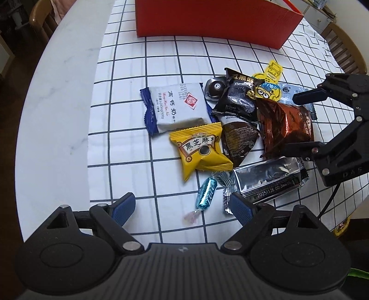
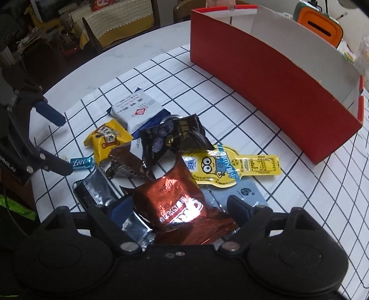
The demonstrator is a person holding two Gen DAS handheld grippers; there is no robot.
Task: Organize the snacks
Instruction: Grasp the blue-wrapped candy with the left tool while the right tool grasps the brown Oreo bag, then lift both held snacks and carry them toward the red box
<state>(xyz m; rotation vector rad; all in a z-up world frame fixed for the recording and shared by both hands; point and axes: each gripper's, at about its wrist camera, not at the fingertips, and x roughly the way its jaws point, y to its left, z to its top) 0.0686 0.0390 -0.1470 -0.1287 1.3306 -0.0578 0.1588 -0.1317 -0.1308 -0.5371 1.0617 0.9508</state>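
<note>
A pile of snacks lies on the checked cloth (image 1: 129, 69): a white-and-blue packet (image 1: 175, 107), a yellow packet (image 1: 199, 150), a black packet (image 1: 239, 97), a copper-brown foil packet (image 1: 284, 125), a silver packet (image 1: 267, 182), a blue candy (image 1: 206, 191) and a yellow minion pouch (image 2: 228, 165). My left gripper (image 1: 182, 207) is open, just before the blue candy. My right gripper (image 2: 180, 207) is open with its fingers either side of the copper-brown packet (image 2: 177, 200); it also shows in the left wrist view (image 1: 297, 122).
A red box (image 2: 265, 76) with a white inside stands open at the far side of the cloth; it also shows in the left wrist view (image 1: 214, 18). The white round table (image 1: 57, 92) extends left. Wooden chairs (image 1: 346, 48) stand around it.
</note>
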